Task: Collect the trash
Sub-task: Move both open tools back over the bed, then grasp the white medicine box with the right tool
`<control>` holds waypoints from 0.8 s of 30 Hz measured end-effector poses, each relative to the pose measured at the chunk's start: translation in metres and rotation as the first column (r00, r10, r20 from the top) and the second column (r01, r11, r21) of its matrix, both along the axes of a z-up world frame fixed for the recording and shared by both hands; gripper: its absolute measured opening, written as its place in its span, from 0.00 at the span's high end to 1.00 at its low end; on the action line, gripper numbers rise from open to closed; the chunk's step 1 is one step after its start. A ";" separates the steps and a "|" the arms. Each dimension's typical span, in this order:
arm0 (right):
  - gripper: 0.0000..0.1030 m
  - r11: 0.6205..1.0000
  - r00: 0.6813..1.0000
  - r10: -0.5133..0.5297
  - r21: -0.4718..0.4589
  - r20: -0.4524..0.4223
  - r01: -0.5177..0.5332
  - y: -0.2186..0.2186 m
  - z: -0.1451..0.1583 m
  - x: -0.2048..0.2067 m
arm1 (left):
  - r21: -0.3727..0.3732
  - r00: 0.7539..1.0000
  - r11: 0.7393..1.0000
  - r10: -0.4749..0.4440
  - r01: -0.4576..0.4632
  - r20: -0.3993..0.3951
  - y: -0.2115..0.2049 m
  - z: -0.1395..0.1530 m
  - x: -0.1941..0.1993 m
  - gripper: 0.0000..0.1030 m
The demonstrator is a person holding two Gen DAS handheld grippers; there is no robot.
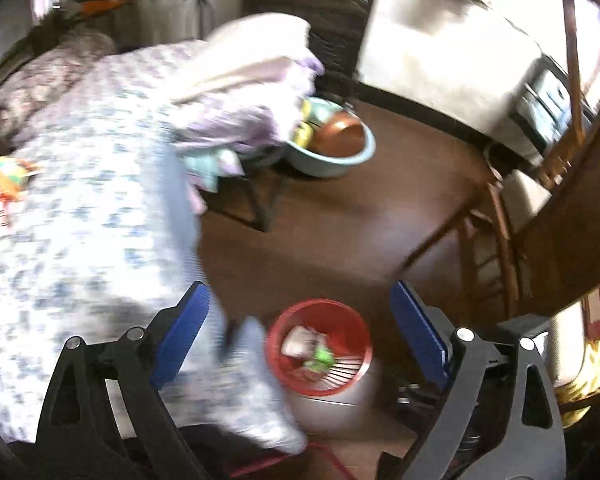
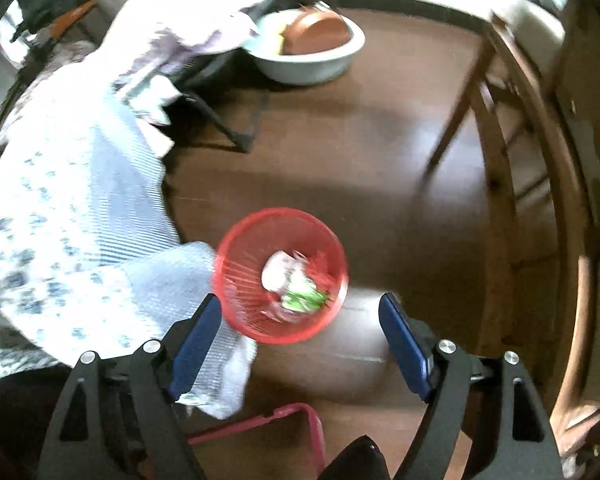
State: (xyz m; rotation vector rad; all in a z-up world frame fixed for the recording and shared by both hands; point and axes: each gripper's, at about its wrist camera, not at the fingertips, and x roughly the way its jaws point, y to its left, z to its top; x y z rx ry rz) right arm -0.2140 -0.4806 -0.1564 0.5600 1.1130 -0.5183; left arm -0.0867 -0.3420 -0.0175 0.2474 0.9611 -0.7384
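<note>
A red mesh wastebasket [image 1: 320, 346] stands on the brown floor beside the bed, with white and green wrappers [image 1: 310, 350] inside. In the right wrist view the same wastebasket [image 2: 281, 274] lies below and between the jaws, its white and green wrappers [image 2: 292, 280] showing. My left gripper [image 1: 300, 304] hangs above the basket, open, nothing between its blue pads. My right gripper [image 2: 300, 312] is open too and holds nothing. More colourful trash [image 1: 8, 178] lies on the bed at the far left of the left wrist view.
A bed with a blue-flowered sheet [image 1: 80, 200] fills the left side. A pale blue basin [image 1: 332, 144] holding a brown bowl sits on the floor beyond. Wooden chair legs [image 2: 460, 92] and a table stand at right. A pink frame [image 2: 296, 420] lies by the near edge.
</note>
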 end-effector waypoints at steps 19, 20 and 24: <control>0.13 0.881 0.833 0.473 -0.148 0.288 -0.449 0.258 0.135 0.248 | 0.030 0.770 0.789 0.590 -0.614 0.242 0.313 0.031 0.163 0.08; 0.13 0.879 0.828 0.477 -0.147 0.293 -0.454 0.264 0.134 0.251 | 0.017 0.764 0.781 0.605 -0.624 0.226 0.323 0.030 0.165 0.08; 0.12 0.863 0.810 0.505 -0.162 0.298 -0.478 0.283 0.128 0.254 | -0.030 0.744 0.753 0.655 -0.657 0.129 0.351 0.018 0.173 0.08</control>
